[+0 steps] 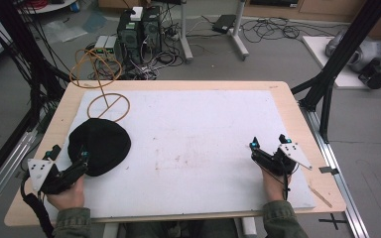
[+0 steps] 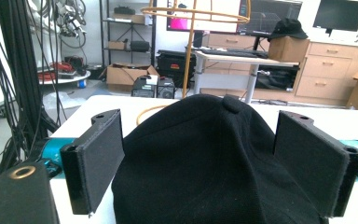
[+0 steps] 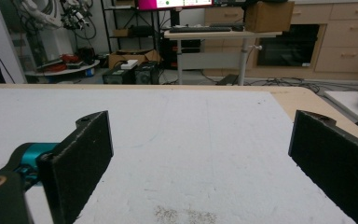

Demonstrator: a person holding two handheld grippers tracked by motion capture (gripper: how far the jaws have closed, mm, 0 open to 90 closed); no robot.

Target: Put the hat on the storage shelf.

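Left jaws: my left gripper [image 2: 205, 163] has its jaws wide apart, one on each side of the black cap [image 2: 214, 163], not squeezing it.
Right jaws: my right gripper [image 3: 200, 163] is wide apart too, with bare white mat [image 3: 191, 130] between the jaws.
Cap place: it lies on the mat's left side [image 1: 99, 146], just before the wire hat stand [image 1: 106, 99].
Cap feel: I think it is soft, light and floppy, not breakable.
Best hold: pinch the near edge, where the cloth folds thick.
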